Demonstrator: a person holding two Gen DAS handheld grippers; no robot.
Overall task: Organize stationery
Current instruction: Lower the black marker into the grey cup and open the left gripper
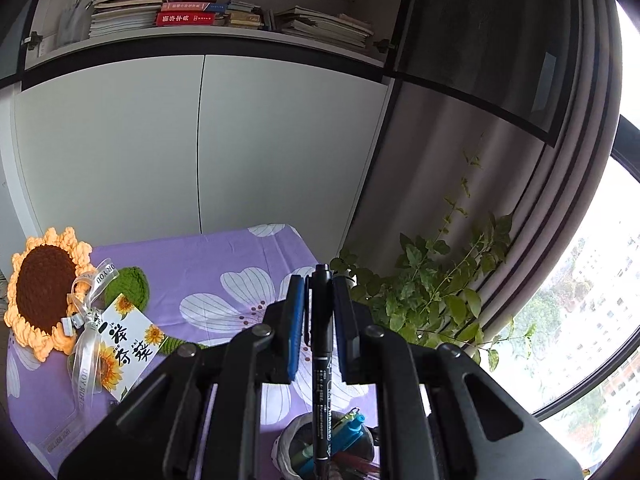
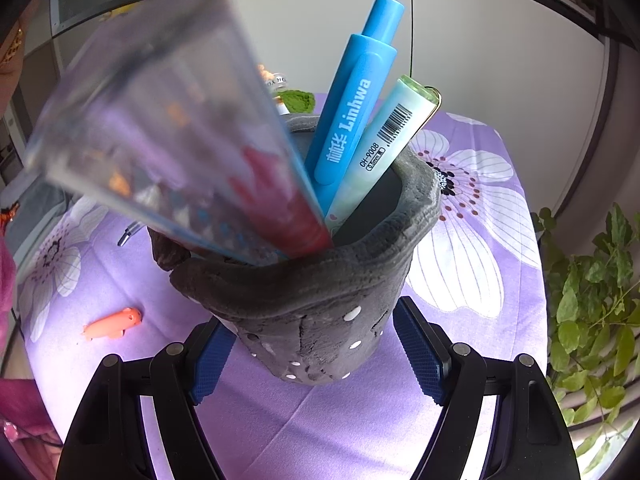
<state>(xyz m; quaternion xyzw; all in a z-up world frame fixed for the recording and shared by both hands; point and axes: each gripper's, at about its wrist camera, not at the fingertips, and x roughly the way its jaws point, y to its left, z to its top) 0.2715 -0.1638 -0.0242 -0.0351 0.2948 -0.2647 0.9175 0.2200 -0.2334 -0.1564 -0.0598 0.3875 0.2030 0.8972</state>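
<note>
Left gripper (image 1: 318, 312) clamps black marker (image 1: 322, 360) above grey pen holder (image 2: 320, 300); right gripper (image 2: 316, 344) grips holder (blurred ruler (image 2: 168, 140) blocks view).

Purple floral tablecloth (image 1: 192, 264) covers the table under and ahead of the claw. Crocheted sunflower (image 1: 44, 292) lies far left of the claw, ribbon (image 1: 86, 320) tied on it, sunflower-print card (image 1: 124, 344) just beside, green crocheted leaf (image 1: 128, 286) behind the card. Leafy potted plant (image 1: 436, 292) stands right of the claw, off the table edge. White cabinet doors (image 1: 200, 148) straight ahead, stacked books (image 1: 192, 12) on the shelf above. Window (image 1: 592, 300) and curtain (image 1: 560, 180) far right.
</note>
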